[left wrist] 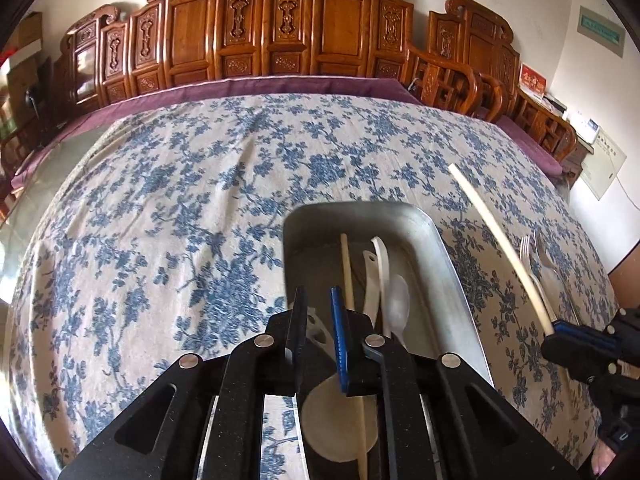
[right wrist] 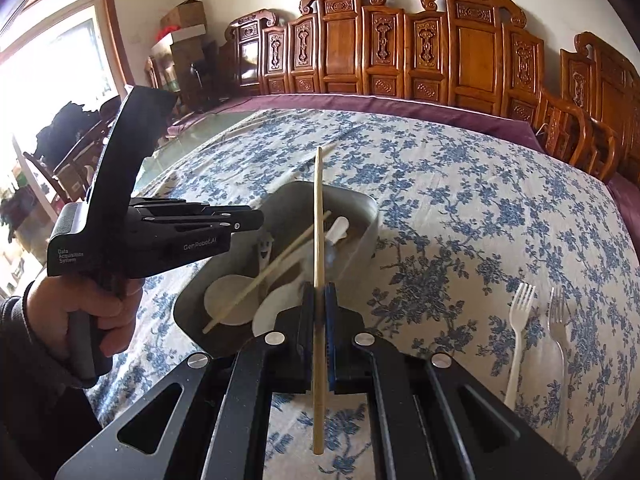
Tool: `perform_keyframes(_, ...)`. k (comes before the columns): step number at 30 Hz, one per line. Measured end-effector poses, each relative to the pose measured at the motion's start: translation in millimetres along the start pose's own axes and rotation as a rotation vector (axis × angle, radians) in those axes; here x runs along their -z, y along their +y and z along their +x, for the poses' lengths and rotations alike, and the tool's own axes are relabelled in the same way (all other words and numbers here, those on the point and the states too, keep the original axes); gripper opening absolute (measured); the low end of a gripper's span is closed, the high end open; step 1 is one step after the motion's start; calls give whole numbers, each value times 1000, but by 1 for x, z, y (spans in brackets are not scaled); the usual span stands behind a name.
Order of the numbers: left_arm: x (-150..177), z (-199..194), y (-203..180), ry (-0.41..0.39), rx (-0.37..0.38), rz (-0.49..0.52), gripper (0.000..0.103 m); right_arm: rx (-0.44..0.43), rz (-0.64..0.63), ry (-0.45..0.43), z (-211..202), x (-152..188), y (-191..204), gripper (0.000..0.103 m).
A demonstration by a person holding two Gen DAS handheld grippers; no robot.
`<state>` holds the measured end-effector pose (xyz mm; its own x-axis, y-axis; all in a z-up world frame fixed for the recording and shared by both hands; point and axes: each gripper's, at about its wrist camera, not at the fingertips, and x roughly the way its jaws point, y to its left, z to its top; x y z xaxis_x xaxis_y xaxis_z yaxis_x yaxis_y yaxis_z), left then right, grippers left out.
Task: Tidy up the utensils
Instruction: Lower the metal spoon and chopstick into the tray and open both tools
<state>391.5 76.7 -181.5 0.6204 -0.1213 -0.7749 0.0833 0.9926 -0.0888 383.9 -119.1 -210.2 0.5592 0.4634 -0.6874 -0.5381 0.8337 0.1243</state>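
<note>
With spoons and one chopstick (right wrist: 264,280) already in the metal tray (left wrist: 448,256), my left claw (left wrist: 320,320) hangs slightly parted and empty, my right claw (right wrist: 319,308) clamps the second chopstick (right wrist: 318,216), and two forks (right wrist: 520,332) wait on the bench (left wrist: 160,200).

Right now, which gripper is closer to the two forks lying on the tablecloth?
Right. The right gripper, shut on a chopstick, is just beside the forks. The left gripper hangs over the metal tray, on the tray's far side from them.
</note>
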Motion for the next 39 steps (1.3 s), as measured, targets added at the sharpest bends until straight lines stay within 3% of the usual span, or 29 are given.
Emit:
perform_keyframes(5, -5, -10, 20, -26, -18, -38, 12, -24, 25, 5, 12, -7, 12, 6)
perform_keyframes(10, -9, -18, 38, -55, -55, -59, 35, -52, 75, 28, 33, -12, 20, 6)
perform_keyframes(19, -12, -23, 60, -73, -82, -102, 37, -54, 123, 99, 76, -8, 30, 6)
perform_keyframes(29, -12, -22, 58, -67, -79, -89, 39, -73, 199, 109, 93, -15, 26, 6)
perform_keyframes(39, -9, -21, 51, -61, -80, -70, 43, -55, 92, 47, 79, -16, 28, 8)
